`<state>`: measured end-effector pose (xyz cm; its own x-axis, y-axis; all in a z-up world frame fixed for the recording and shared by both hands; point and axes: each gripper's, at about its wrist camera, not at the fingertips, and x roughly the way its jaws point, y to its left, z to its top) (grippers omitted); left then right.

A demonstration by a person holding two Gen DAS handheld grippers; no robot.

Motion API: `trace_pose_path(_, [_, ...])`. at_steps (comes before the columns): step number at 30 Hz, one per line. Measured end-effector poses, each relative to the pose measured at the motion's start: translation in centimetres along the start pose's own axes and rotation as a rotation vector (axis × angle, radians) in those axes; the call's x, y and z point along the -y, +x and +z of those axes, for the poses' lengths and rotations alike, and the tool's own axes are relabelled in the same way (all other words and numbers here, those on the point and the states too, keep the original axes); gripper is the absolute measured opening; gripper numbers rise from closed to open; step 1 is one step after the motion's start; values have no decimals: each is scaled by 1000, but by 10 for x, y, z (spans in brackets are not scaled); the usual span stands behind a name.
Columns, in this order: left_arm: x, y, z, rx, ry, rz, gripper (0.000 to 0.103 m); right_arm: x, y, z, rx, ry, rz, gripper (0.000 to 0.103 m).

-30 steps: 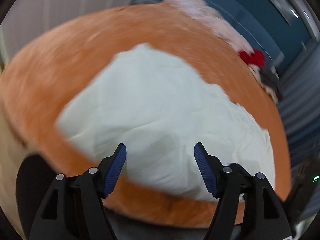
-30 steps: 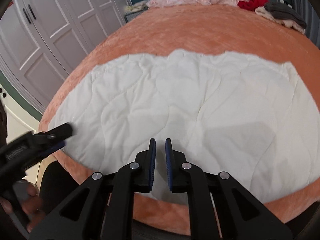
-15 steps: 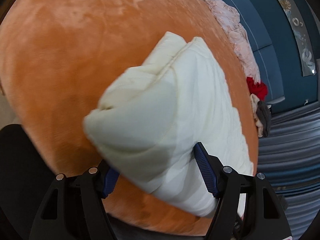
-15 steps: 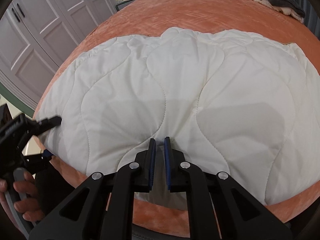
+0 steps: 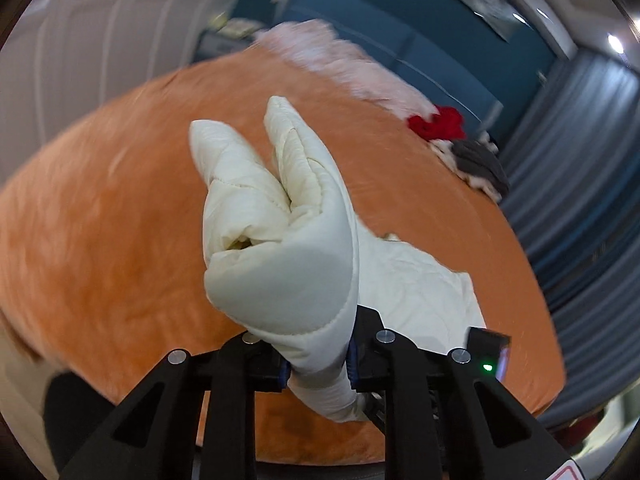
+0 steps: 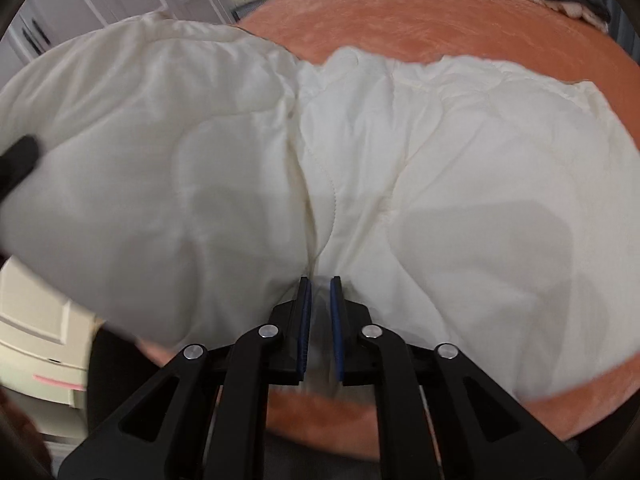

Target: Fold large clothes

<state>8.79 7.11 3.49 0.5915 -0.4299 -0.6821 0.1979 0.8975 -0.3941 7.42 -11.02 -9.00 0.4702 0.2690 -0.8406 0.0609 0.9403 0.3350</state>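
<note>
A cream quilted padded garment (image 6: 440, 168) lies on an orange plush bed (image 6: 400, 24). My left gripper (image 5: 316, 356) is shut on a bunched corner of the garment (image 5: 280, 240) and holds it lifted above the bed. My right gripper (image 6: 320, 300) is shut on the garment's near edge at the middle. In the right wrist view the left part of the garment (image 6: 140, 152) is raised and folding over toward the right, and the left gripper's black tip (image 6: 16, 160) shows at the far left edge.
A pile of pink (image 5: 340, 60), red (image 5: 436, 122) and grey (image 5: 480, 160) clothes lies at the bed's far edge. White cabinet doors (image 5: 100, 40) stand to the left. Blue curtains (image 5: 592, 184) hang on the right.
My left gripper has closed on the garment's left corner and lifted it up and over toward the right. The right gripper stays clamped on the near edge.
</note>
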Motion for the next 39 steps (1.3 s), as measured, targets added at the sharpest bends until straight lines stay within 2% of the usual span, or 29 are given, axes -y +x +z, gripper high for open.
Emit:
trace_pose_path(3, [23, -4, 6, 5, 52, -20, 16, 13, -18, -11, -21, -23, -17, 10])
trace_pose_path(6, [50, -7, 7, 11, 101, -46, 16, 29, -11, -25, -57, 13, 32, 10])
trace_pose_path(9, [77, -6, 2, -7, 163, -68, 15, 37, -1, -29, -35, 61, 89, 9])
trace_pose_path(14, [128, 2, -15, -37, 303, -90, 15, 59, 7, -22, -12, 168, 244, 8])
trace_pose_path(17, [162, 13, -27, -55, 395, -109, 15, 75, -10, -24, 12, 206, 300, 9])
trace_pose_path(19, [186, 28, -37, -83, 441, -123, 15, 93, -35, -31, 58, 222, 320, 9])
trace_pose_path(22, [207, 55, -49, -128, 476, -131, 15, 132, -69, -49, 107, 269, 278, 9])
trace_pose_path(26, [230, 91, -73, -216, 501, -126, 15, 179, -108, -73, 144, 321, 152, 9])
trace_pose_path(28, [238, 108, -89, -248, 513, -100, 15, 194, -121, -81, 150, 328, 96, 9])
trace_pose_path(31, [238, 125, -103, -295, 507, -76, 19, 208, -139, -85, 159, 337, 32, 16])
trace_pose_path(33, [238, 125, -107, -294, 500, -69, 24, 215, -154, -83, 183, 341, -8, 25])
trace_pose_path(35, [238, 116, -109, -283, 498, -82, 40, 218, -173, -74, 229, 337, -34, 31])
trace_pose_path(36, [237, 108, -107, -278, 496, -96, 45, 218, -181, -69, 252, 336, -35, 38])
trace_pose_path(38, [233, 88, -103, -272, 460, -165, 76, 217, -201, -55, 311, 321, -35, 47])
trace_pose_path(39, [229, 79, -101, -264, 430, -189, 80, 212, -207, -48, 333, 309, -36, 51])
